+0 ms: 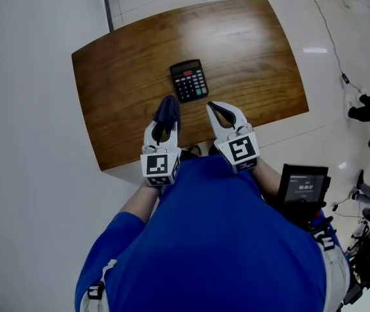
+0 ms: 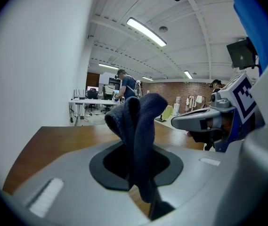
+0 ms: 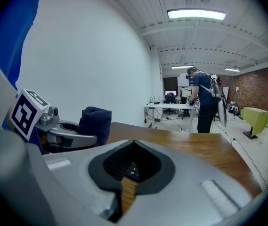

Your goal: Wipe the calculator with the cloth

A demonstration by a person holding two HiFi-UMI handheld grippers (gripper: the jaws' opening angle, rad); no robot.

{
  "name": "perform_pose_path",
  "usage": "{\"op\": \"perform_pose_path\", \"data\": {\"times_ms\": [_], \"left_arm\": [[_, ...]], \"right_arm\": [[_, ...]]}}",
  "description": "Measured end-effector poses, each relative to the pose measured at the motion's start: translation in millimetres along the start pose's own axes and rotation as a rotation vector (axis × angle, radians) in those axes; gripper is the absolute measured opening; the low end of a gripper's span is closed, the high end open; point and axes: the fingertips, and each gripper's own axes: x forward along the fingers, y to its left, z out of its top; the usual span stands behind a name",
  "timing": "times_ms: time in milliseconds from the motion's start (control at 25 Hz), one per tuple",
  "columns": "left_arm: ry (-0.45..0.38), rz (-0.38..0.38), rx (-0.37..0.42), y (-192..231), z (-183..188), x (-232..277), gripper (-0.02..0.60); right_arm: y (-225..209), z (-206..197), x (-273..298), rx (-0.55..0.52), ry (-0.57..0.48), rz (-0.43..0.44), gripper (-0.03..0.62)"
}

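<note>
Calculator (image 1: 189, 80): black, rectangular, with a grey display strip, rows of dark keys and a few red ones; key print is too small to read. It lies flat near the middle of the brown wooden table (image 1: 250, 51), just ahead of both grippers and touched by neither. A few of its keys show in the right gripper view through the hollow between the jaws.

Right gripper (image 1: 214, 108): jaw tips together, nothing held.

Left gripper (image 1: 166, 121): jaws clamped on the dark blue knitted cloth (image 1: 170, 107), which stands bunched above them.

Marker cubes (image 1: 159, 166): black-and-white square patterns, no lettering.

Surroundings: the person's blue shirt (image 1: 217, 239) and a black-framed screen (image 1: 305, 186) with illegible text are at the near edge. There is pale floor with cables. In the gripper views a standing person (image 3: 204, 102) is at a distant white desk.
</note>
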Motion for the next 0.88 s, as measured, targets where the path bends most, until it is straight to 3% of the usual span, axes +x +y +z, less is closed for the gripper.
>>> {"op": "perform_pose_path", "data": {"times_ms": [520,880], "left_arm": [[-0.003,0.014,0.044,-2,-3,16,0.061],[0.099,-0.001,0.136,-27,-29,19,0.062]], "right_arm": [[-15,-20,12,-0.074,0.032,-0.021,0.002],[-4,-40,10,-0.058,0.081,0.018,0.002]]}}
